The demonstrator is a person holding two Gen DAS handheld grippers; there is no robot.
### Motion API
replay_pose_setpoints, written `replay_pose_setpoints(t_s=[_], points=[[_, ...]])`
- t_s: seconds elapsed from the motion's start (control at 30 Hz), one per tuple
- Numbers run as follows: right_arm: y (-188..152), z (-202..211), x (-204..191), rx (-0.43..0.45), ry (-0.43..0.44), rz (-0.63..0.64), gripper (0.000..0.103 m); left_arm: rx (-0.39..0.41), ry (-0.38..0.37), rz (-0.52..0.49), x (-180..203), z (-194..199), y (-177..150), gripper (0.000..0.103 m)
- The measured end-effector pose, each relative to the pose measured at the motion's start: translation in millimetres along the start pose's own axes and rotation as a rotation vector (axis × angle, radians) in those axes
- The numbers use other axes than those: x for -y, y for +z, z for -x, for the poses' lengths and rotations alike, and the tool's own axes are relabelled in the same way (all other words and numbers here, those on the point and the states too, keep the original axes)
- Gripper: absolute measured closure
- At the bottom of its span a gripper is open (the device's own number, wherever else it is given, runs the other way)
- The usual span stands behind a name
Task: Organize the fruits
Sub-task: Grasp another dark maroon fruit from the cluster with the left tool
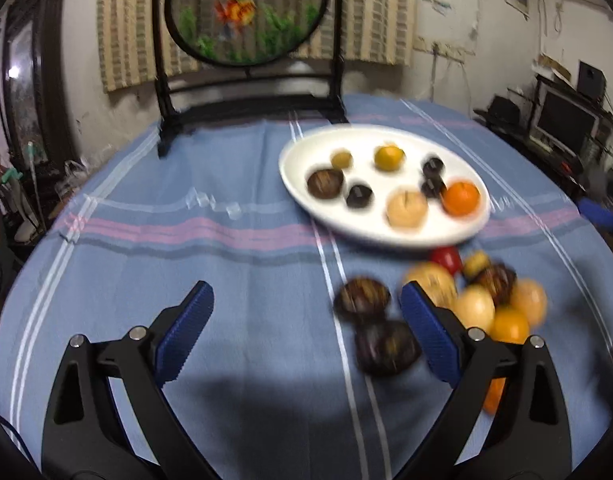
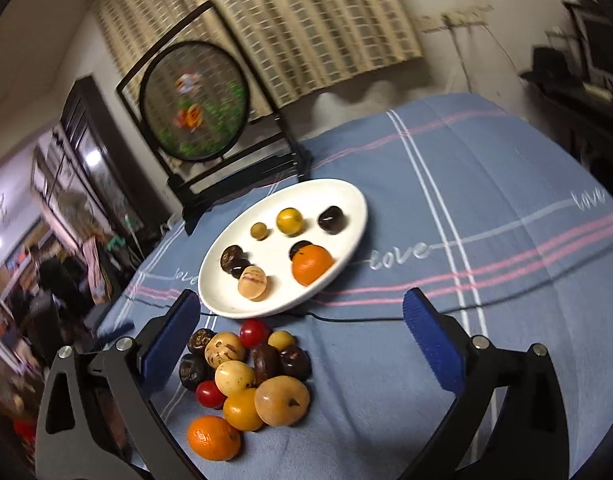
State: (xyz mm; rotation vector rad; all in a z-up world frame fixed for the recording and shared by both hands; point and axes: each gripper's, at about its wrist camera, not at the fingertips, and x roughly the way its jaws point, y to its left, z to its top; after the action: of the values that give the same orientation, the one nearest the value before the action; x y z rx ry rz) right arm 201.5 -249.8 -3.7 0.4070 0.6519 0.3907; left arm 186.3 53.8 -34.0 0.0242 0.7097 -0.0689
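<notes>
The fruits lie in two groups: several sit spaced out on the white plate point(image 2: 346, 200), among them an orange point(image 2: 312, 266), a pale striped fruit point(image 2: 252, 282), a yellow fruit point(image 2: 289, 221) and some dark ones; the remainder form a loose heap point(image 2: 246, 376) on the blue striped cloth point(image 2: 486, 200) covering the surface, just in front of the plate's near rim; the heap holds dark, pale, yellow and red fruits, with a second orange point(image 2: 213, 438) at its near edge; by this showing the task appears about part done, the plate partly filled and the heap yet to be moved; the right tool point(image 2: 302, 312) stands with its fingers wide apart, nothing between the pads, the heap near its left finger; the left tool point(image 1: 306, 304) is likewise spread and empty, a dark fruit point(image 1: 362, 300) lying beyond and between its tips, blurred; a round framed fish screen point(image 1: 246, 12) stands upright at the far edge of the surface, well apart from the fruit.
</notes>
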Motion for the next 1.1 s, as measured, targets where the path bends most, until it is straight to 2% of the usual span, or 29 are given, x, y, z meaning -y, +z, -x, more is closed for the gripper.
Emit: replay_pose_setpoints(t_s=[0.1,0.2,0.33,0.43,0.5,0.63,0.67,0.8,0.9,0.93,1.0,1.1], points=[[0.8,0.9,12.8,-0.012,0.011,-0.067,0.001,-0.028,-0.019,-0.048,10.7,2.5,-13.0,0.007],[0.7,0.6,19.5,-0.024,0.031,-0.111,0.001,-0.013,-0.031,-0.079,18.3,6.1,-15.8,0.004],[1.0,0.5,17.3,-0.03,0.032,-0.114,0.001,-0.048,-0.05,-0.115,26.9,-3.4,-17.1,0.004],[-0.3,-0.7,13.4,-0.04,0.039,-0.102,0.001,-0.09,-0.023,-0.141,33.9,-17.9,-16.9,0.004],[-0.9,-1.5,10.2,-0.048,0.039,-0.09,0.001,-0.09,0.019,-0.145,33.8,-24.1,-14.9,0.002],[-0.5,-2.9,9.3,-0.056,0.037,-0.08,0.001,-0.139,-0.047,-0.091,20.4,-32.2,-14.6,0.002],[0.1,-2.8,10.3,-0.056,0.036,-0.082,0.001,-0.145,-0.04,-0.088,17.6,-31.0,-15.7,0.002],[1.4,-1.4,12.8,-0.051,0.032,-0.089,0.001,-0.122,0.069,-0.077,4.2,-19.9,-18.0,0.002],[0.7,-2.0,11.5,-0.057,0.041,-0.088,0.001,-0.138,0.086,-0.007,-12.1,-21.7,-17.3,0.002],[0.2,-2.6,10.6,-0.06,0.044,-0.086,0.001,-0.149,0.069,0.003,-13.6,-24.0,-16.9,0.002],[-0.8,-4.1,7.6,-0.068,0.049,-0.074,0.001,-0.169,0.056,-0.022,-7.6,-28.8,-18.0,0.002],[-2.7,-6.0,3.5,-0.075,0.048,-0.052,0.001,-0.176,0.039,-0.109,10.6,-32.9,-18.8,0.002]])
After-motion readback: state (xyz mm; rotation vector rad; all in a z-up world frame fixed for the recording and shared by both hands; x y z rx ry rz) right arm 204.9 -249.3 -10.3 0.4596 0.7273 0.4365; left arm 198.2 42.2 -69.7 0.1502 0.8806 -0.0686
